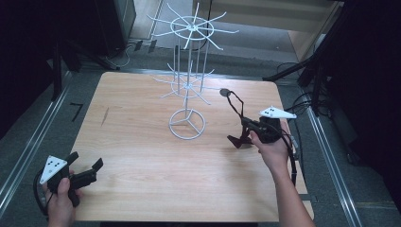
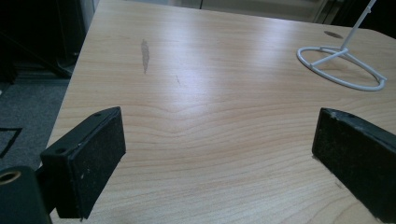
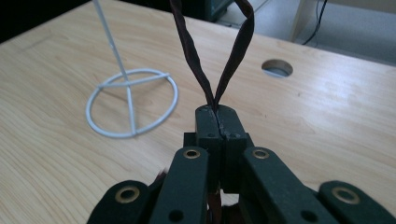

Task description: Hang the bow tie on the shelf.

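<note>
Bench [image 1: 142, 189]: light wood-grain top w/ rounded corners, a dark smudge [image 1: 105, 116] on its left part and a round cable hole [image 1: 225, 92] near the far edge. The smudge [image 2: 145, 55] also shows in the left gripper view, ahead of the jaws.

White wire rack [image 1: 187, 75] stands upright near bench centre: ring base w/ three spokes, thin post, two tiers of radiating hooks. Its ring base [image 3: 132, 103] lies left of the right tool in the right gripper view; base [image 2: 343, 65] sits upper right in the left gripper view.

Right tool [image 1: 246, 125] is up off the bench, right of the rack base, held in the person's right hand [image 1: 272, 149]. Jaws fully closed, pinching a dark strap loop [image 3: 212, 51] that rises from the tips & spreads into two bands. In the high view the strap [image 1: 235, 105] arcs up toward the cable hole, and a dark bit hangs under the tool; what it is, can't tell.

Left tool [image 1: 87, 169] sits at the near-left corner of the bench in the left hand [image 1: 60, 201], jaws wide apart, nothing btwn them, just bare wood.

Room: grey floor around the bench, metal rails along both sides, cables at far left and at right, dark gear either side, pale wood panel at the back.
</note>
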Available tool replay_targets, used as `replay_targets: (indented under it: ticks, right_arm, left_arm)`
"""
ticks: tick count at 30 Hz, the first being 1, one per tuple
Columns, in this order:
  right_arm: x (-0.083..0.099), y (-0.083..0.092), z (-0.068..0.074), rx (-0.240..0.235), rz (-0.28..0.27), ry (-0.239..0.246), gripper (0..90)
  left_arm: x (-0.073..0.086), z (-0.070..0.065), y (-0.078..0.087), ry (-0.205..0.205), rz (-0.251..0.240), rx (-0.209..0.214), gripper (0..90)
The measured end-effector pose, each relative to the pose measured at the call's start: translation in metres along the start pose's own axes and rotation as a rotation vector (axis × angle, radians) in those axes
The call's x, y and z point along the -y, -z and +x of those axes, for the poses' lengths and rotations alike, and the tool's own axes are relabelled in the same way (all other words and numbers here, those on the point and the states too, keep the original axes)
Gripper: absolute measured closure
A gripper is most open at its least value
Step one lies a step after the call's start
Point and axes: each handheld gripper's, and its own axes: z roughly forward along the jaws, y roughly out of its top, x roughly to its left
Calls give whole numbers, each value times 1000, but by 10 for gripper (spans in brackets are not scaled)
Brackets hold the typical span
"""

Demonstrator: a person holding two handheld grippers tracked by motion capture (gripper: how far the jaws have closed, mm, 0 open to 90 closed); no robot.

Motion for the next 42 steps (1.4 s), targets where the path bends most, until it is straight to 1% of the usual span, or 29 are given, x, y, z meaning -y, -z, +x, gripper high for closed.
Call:
replay_targets:
  ticks: [2, 3, 4, 6, 10, 11, 13, 14, 18, 20, 25, 32, 34, 42]
  right_arm:
    - [-5, 2, 5, -6, -29, -1, 900]
    - [-5, 2, 5, -6, -29, -1, 900]
    - [-8, 4, 8, -15, -46, -1, 900]
    - [-9, 5, 9, -14, -53, 1, 900]
    - [-17, 9, 15, -26, -88, -3, 900]
    - [-20, 9, 17, -37, -98, -5, 900]
    - [-21, 9, 18, -35, -102, -2, 900]
    - [-25, 9, 21, -41, -113, 1, 900]
    - [-28, 8, 24, -46, -126, 4, 900]
    - [-30, 6, 26, -61, -124, 2, 900]
    - [-32, -2, 30, -61, -117, 2, 900]
    - [-31, -15, 27, -69, -116, -53, 900]
    - [-30, -19, 27, -73, -104, -62, 900]
    - [-26, -31, 31, -86, -88, -68, 900]
  left_arm:
    - [0, 0, 0, 1, 1, 1, 32]
    - [0, 0, 0, -1, 1, 2, 32]
    - [0, 0, 0, 1, 0, 1, 32]
    - [0, 0, 0, 1, 1, 1, 32]
    - [0, 0, 0, 1, 1, 1, 32]
    - [0, 0, 0, 1, 1, 2, 32]
    - [0, 0, 0, 1, 1, 1, 32]
    - [0, 0, 0, 1, 2, 1, 32]
    - [0, 0, 0, 1, 1, 2, 32]
    - [0, 1, 0, 1, 1, 3, 32]
    - [0, 1, 0, 2, 0, 4, 32]
    - [0, 1, 0, 2, 0, 5, 32]
    - [0, 1, 0, 2, 0, 5, 32]
    - [0, 1, 0, 2, 0, 5, 32]
